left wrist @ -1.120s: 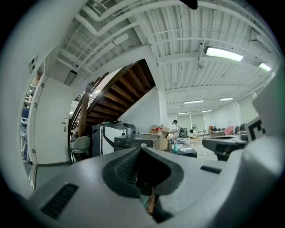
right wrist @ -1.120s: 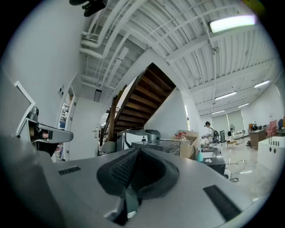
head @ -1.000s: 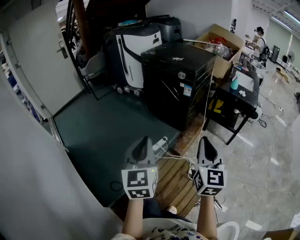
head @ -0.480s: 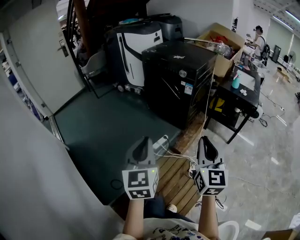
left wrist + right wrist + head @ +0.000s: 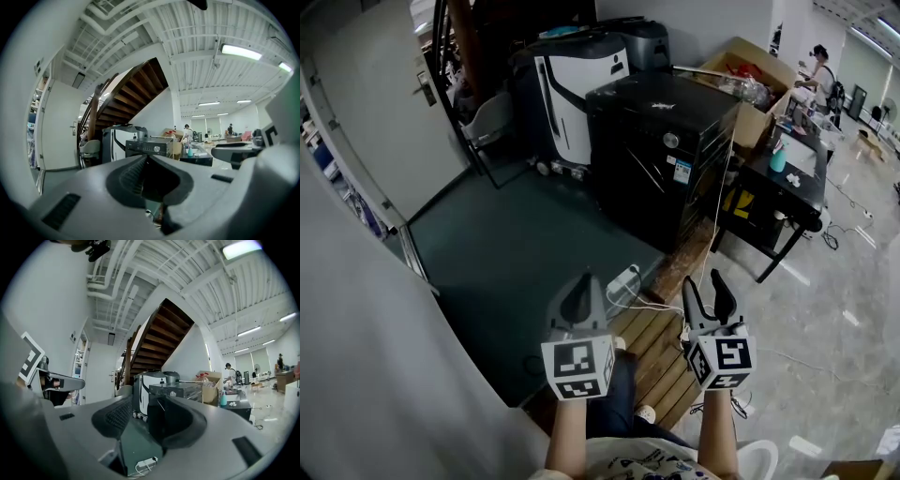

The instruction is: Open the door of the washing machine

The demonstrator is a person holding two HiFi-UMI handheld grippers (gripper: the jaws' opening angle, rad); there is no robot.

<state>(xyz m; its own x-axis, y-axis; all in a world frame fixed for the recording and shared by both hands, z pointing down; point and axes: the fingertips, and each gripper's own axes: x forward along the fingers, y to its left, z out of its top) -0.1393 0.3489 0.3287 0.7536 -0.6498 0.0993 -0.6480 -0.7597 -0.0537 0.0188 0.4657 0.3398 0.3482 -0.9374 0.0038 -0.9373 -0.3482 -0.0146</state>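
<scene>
The washing machine [image 5: 661, 155] is a black box with a round knob on its front, standing on the floor well ahead of both grippers; its door looks closed. It shows small past the jaws in the left gripper view [image 5: 150, 147] and in the right gripper view [image 5: 180, 392]. My left gripper [image 5: 584, 281] is shut with nothing in it, and its pads meet [image 5: 147, 157]. My right gripper [image 5: 707, 284] has just been opening and stands open with nothing between its fingers [image 5: 150, 413]. Both grippers point level toward the machine, far short of it.
A white and black appliance [image 5: 572, 89] stands left of the machine, with a grey chair [image 5: 492, 127] beside it. To the right are a cardboard box [image 5: 750, 84] and a black table [image 5: 778, 187] bearing a teal bottle [image 5: 779, 157]. A power strip [image 5: 623, 279] and a wooden pallet [image 5: 652, 352] lie underfoot.
The right gripper's jaws went from shut to wide open. The left gripper stayed shut and still. The view shifted slightly toward the machine.
</scene>
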